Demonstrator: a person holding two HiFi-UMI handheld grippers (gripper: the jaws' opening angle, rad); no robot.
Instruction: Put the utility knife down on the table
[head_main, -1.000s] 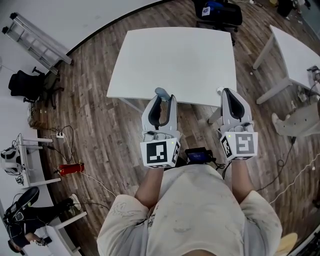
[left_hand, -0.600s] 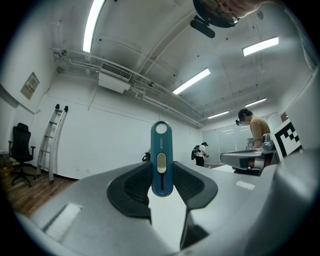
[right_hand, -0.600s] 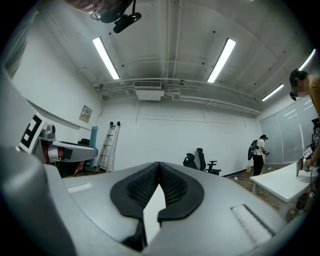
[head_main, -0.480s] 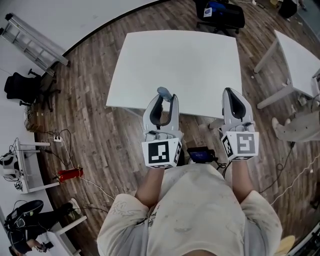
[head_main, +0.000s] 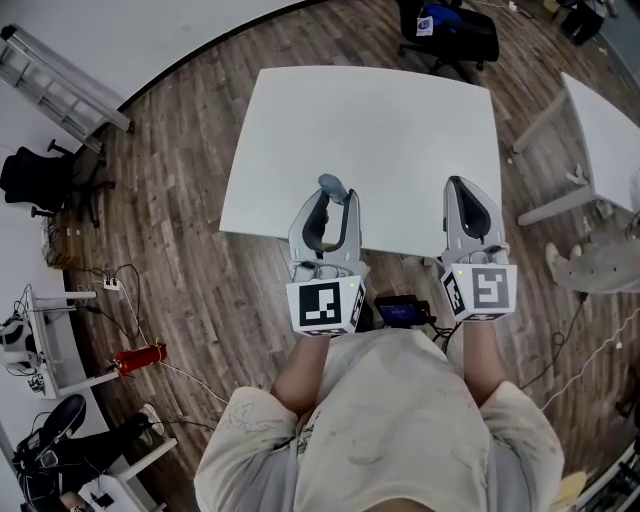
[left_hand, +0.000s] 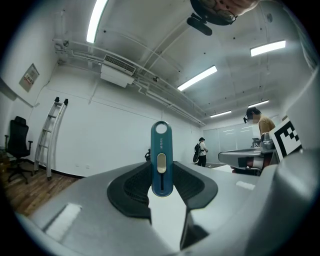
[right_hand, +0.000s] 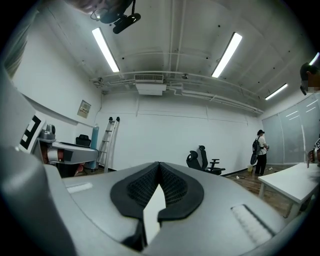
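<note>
Slim rounded teal utility knife clamped between left gripper's ribbed pads

Your right claw points level, its dark pads pressed together at the tips with nothing between them. The white sliver below them is probably the tabletop. Beyond, a ladder leans on the wall, with an office chair and a person to its right.
</note>
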